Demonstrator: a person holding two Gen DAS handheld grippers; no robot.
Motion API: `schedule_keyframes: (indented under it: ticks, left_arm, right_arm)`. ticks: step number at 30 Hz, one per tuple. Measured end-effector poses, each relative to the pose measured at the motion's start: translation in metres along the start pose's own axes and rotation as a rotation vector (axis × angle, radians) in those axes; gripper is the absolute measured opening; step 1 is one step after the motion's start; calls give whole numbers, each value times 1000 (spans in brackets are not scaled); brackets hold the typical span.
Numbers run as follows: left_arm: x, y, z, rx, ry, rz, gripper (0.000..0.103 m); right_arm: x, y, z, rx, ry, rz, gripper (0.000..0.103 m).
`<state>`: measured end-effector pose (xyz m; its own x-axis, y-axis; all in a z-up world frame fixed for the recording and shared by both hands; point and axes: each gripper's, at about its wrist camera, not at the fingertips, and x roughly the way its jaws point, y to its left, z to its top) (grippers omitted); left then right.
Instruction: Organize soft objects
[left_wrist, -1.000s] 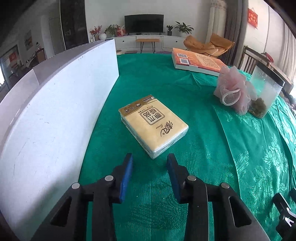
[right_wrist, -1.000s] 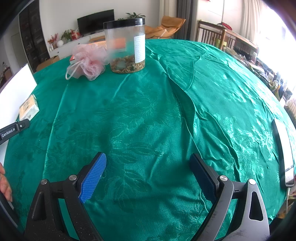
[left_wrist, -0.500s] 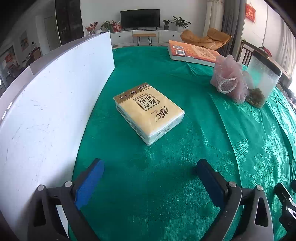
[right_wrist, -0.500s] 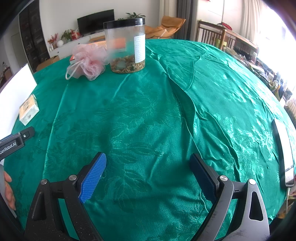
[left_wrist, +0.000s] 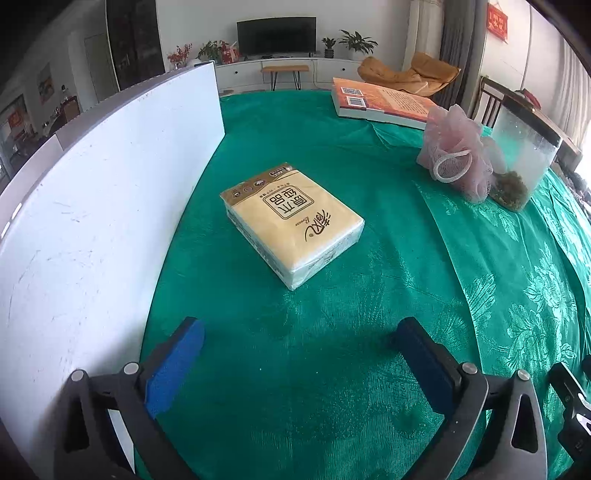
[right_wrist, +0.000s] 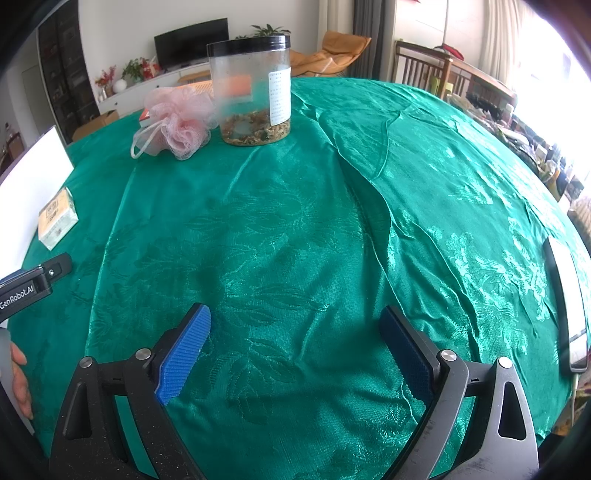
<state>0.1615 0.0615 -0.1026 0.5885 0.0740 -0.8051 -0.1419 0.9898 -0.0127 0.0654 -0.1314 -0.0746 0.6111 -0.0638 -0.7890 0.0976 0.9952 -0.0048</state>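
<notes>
**Both grippers found open and empty above green cloth**

Found a table under a green patterned tablecloth (left_wrist: 369, 155), creased toward the right. Noted a white upright board (left_wrist: 103, 206) along the left edge, and a living room beyond with a television (left_wrist: 276, 35) and plants.

Observed left gripper (left_wrist: 299, 332) spread wide, holding nothing, above bare cloth. Observed right gripper (right_wrist: 295, 328) likewise spread wide and empty.

Located tissue pack (left_wrist: 291, 221) flat on the cloth, ahead of the left gripper, apart from both fingers, near the board. Located pink bath pouf (left_wrist: 456, 158) farther right, touching a clear jar (left_wrist: 521, 158), with an orange book (left_wrist: 384, 101) behind.
</notes>
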Motion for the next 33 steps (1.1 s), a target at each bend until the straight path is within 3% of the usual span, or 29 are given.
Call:
schedule_keyframes:
  ticks: [15, 17, 19, 25, 28, 32, 33]
  left_arm:
    - [0, 0, 0, 0, 0, 0, 103]
    - [0, 0, 0, 0, -1, 0, 103]
    - [0, 0, 0, -1, -1, 0, 103]
    - [0, 0, 0, -1, -1, 0, 103]
    - [0, 0, 0, -1, -1, -1, 103]
    - [0, 0, 0, -1, -1, -1, 103]
    - [0, 0, 0, -1, -1, -1, 103]
  right_arm:
    - [-1, -1, 0, 1, 1, 10, 95]
    - [-4, -3, 7, 28, 5, 77, 94]
    - [-14, -3, 22, 59, -65, 209, 94]
    - [8, 71, 99, -180, -109, 321, 93]
    - [37, 117, 127, -297, -109, 269, 92]
    - [77, 163, 144, -450, -114, 96, 90]
    - [84, 166, 145, -462, -105, 78, 74]
